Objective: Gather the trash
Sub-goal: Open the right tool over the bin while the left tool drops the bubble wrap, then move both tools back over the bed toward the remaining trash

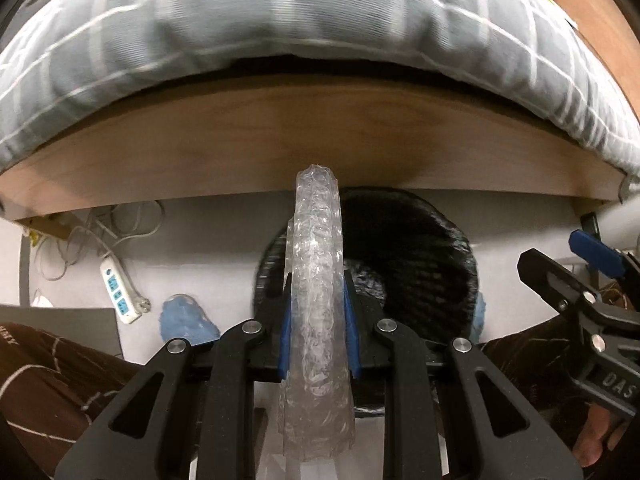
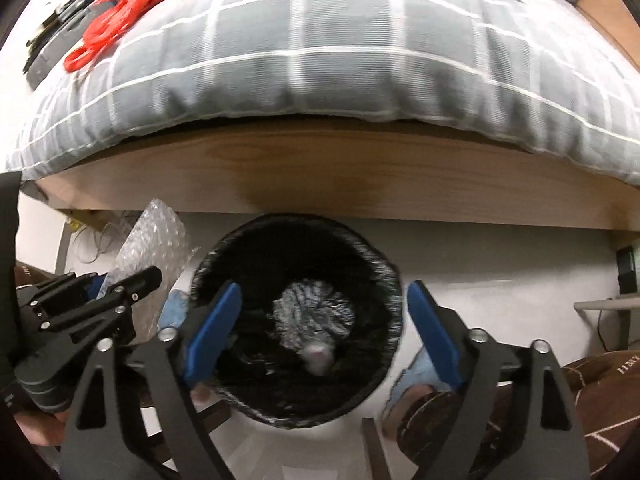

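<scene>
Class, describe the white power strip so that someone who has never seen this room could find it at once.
Start at the wooden bed frame under the grey checked bedding. On the pale floor below its left end lies a tangle of cables; the power strip lies among them. It alone is a white bar with blue sockets.

Both wrist views close above shared bin [image 1: 420, 248], facing bed [image 2: 320, 60].
</scene>
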`<state>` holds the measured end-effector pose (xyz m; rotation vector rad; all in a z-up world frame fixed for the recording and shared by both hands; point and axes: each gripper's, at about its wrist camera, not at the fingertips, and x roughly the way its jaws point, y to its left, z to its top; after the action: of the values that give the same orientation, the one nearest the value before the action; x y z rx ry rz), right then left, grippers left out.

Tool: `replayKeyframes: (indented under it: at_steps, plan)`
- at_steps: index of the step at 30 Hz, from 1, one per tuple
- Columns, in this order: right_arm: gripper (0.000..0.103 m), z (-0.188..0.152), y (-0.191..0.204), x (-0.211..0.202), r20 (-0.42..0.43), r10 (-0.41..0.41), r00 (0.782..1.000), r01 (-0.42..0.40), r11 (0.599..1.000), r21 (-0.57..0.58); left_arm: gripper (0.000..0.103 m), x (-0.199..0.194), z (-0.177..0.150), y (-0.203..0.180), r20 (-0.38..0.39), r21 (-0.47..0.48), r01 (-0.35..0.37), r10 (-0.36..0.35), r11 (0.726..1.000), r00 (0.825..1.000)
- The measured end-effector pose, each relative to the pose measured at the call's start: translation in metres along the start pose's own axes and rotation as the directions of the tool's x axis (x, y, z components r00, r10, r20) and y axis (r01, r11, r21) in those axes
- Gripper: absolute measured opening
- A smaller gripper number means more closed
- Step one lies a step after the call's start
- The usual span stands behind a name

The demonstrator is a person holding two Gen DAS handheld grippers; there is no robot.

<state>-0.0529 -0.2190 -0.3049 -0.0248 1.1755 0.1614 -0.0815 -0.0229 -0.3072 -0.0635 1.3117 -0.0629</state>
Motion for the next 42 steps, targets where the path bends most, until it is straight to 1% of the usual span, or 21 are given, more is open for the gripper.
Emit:
replayKeyframes:
  at_steps: [3, 7, 11, 13, 17, 20, 21, 22, 24, 26, 28, 29, 31, 33, 35, 38, 42]
  plan:
    - [0.091, -0.004, -0.017, -0.004, 0.013, -0.036, 0.999, 0.035, 0.999, 0.015, 0.020, 0.004, 0.002, -0.020, -0.004, 0.034, 0.020, -0.019, 0.999, 1.000]
    - [0.095, -0.009, -0.038, -0.011, 0.032, -0.077, 0.996, 0.076, 0.996, 0.040, 0.020, 0.011, 0.001, -0.043, -0.023, 0.065, 0.042, -0.041, 0.997, 0.999]
    - [0.095, -0.011, -0.048, -0.013, 0.036, -0.098, 0.994, 0.097, 0.994, 0.045, 0.020, 0.016, 0.002, -0.063, -0.030, 0.100, 0.055, -0.052, 0.993, 0.998]
    - [0.095, -0.011, -0.054, -0.011, 0.029, -0.102, 0.994, 0.100, 0.993, 0.057, 0.022, 0.017, 0.003, -0.069, -0.023, 0.108, 0.055, -0.053, 0.993, 0.998]
    - [0.095, -0.012, -0.057, -0.008, 0.032, -0.105, 0.994, 0.102, 0.992, 0.074, 0.026, 0.015, 0.005, -0.074, -0.010, 0.112, 0.033, -0.032, 0.993, 0.999]
    - [0.095, -0.011, -0.056, -0.009, 0.035, -0.104, 0.994, 0.101, 0.992, 0.076, 0.040, 0.014, 0.005, -0.072, 0.004, 0.112, 0.005, -0.006, 0.994, 1.000]
    - [0.095, -0.011, -0.055, -0.009, 0.036, -0.104, 0.994, 0.101, 0.992, 0.075, 0.052, 0.013, 0.006, -0.070, 0.006, 0.108, 0.000, 0.000, 0.994, 1.000]
    - [0.095, -0.010, -0.054, -0.010, 0.041, -0.106, 0.994, 0.103, 0.992, 0.074, 0.061, 0.011, 0.007, -0.066, 0.013, 0.099, -0.013, 0.012, 0.995, 1.000]
    - [0.095, -0.006, -0.053, -0.017, 0.056, -0.105, 0.993, 0.100, 0.992, 0.075, 0.064, 0.006, 0.008, -0.064, 0.039, 0.097, -0.033, 0.029, 0.995, 0.999]
    - [0.095, -0.003, -0.050, -0.025, 0.076, -0.103, 0.992, 0.098, 0.993, 0.073, 0.071, -0.002, 0.011, -0.060, 0.062, 0.091, -0.047, 0.041, 0.995, 0.997]
    - [0.095, 0.001, -0.047, -0.030, 0.089, -0.097, 0.991, 0.091, 0.994, 0.066, 0.081, -0.012, 0.013, -0.055, 0.090, 0.080, -0.062, 0.055, 0.995, 0.994]
    - [0.095, 0.003, -0.045, -0.032, 0.095, -0.097, 0.991, 0.091, 0.994, 0.061, 0.083, -0.015, 0.015, -0.053, 0.097, 0.078, -0.066, 0.059, 0.995, 0.994]
    - [0.095, 0.006, -0.041, -0.037, 0.108, -0.095, 0.990, 0.089, 0.995, 0.053, 0.092, -0.025, 0.018, -0.047, 0.116, 0.061, -0.074, 0.067, 0.995, 0.991]
    - [0.095, 0.008, -0.036, -0.043, 0.122, -0.091, 0.988, 0.086, 0.995, 0.044, 0.096, -0.032, 0.021, -0.041, 0.136, 0.037, -0.064, 0.058, 0.997, 0.989]
    - [0.095, 0.010, -0.031, -0.052, 0.150, -0.098, 0.984, 0.094, 0.995, 0.033, 0.096, -0.042, 0.024, -0.034, 0.157, 0.020, -0.053, 0.050, 0.998, 0.986]
    - [0.095, 0.015, -0.027, -0.064, 0.180, -0.097, 0.979, 0.094, 0.995, 0.024, 0.096, -0.058, 0.028, -0.031, 0.191, 0.015, -0.069, 0.065, 0.997, 0.979]
    - [0.095, 0.021, -0.022, -0.077, 0.208, -0.095, 0.973, 0.093, 0.995, 0.018, 0.096, -0.081, 0.031, -0.026, 0.239, -0.006, -0.065, 0.064, 0.998, 0.969]
